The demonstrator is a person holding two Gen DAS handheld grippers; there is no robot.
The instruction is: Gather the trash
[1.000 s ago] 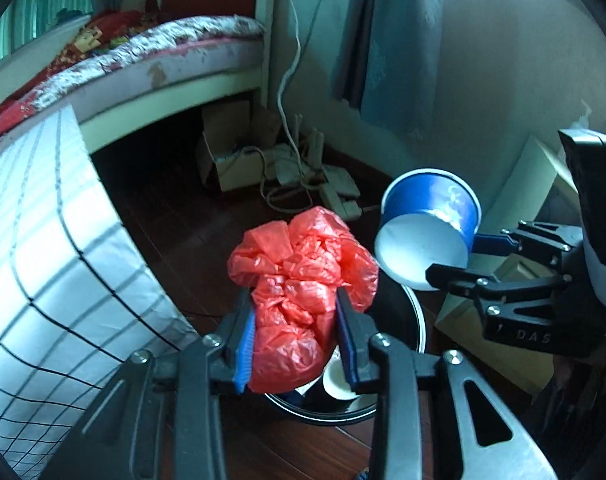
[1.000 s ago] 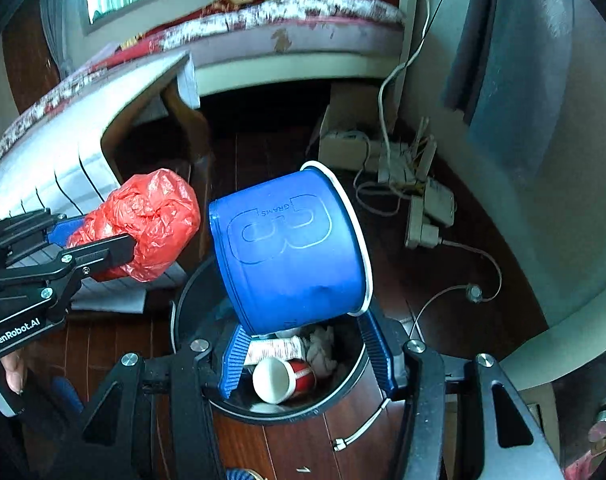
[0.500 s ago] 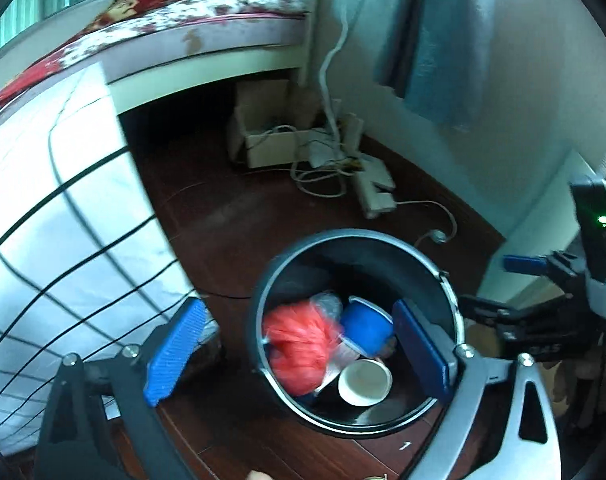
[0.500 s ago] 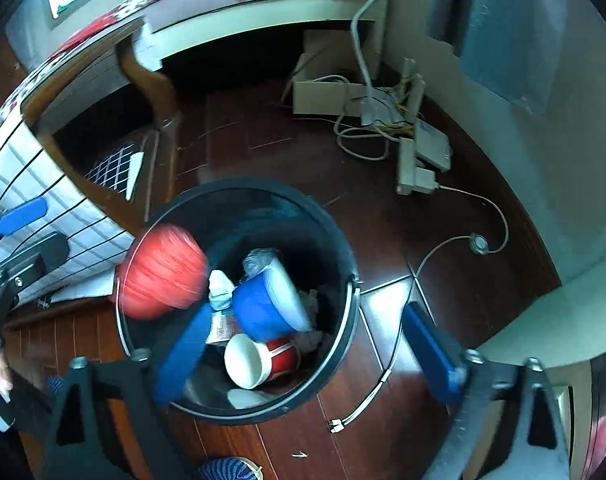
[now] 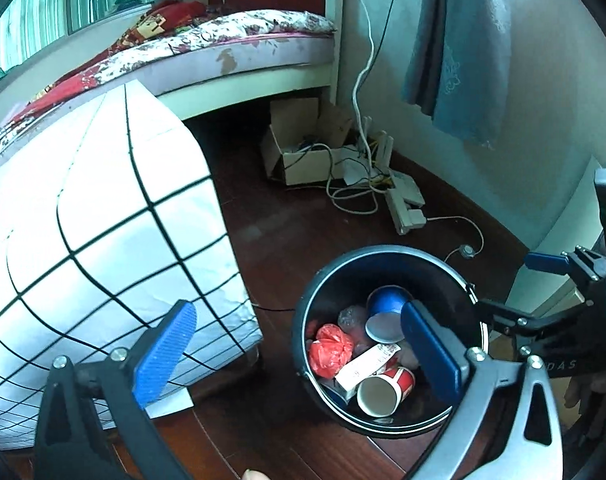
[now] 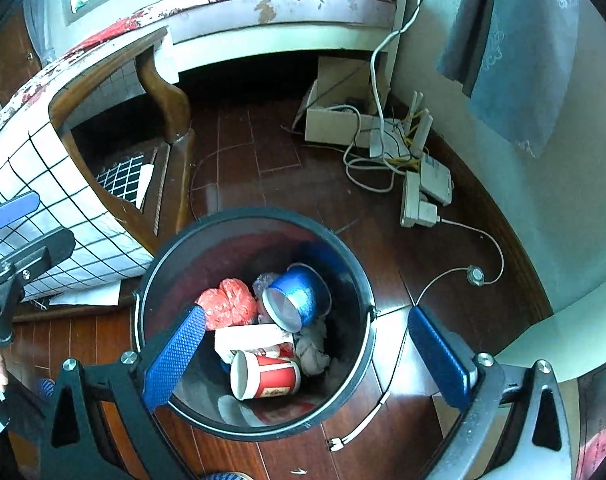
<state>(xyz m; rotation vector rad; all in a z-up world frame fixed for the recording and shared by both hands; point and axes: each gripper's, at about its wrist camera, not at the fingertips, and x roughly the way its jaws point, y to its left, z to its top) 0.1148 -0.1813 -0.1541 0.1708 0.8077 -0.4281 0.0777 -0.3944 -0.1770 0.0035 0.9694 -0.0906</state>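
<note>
Left gripper, right gripper: jaws just opened wide, empty. Red bag, blue cup: in bin below.

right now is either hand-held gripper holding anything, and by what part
Nothing is held. Left hand-held gripper and right hand-held gripper have just opened, empty, above the trash bin.

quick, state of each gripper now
left gripper: open, empty, jaws just opened; red bag in bin.
right gripper: open, empty, jaws just opened; blue cup in bin.
</note>
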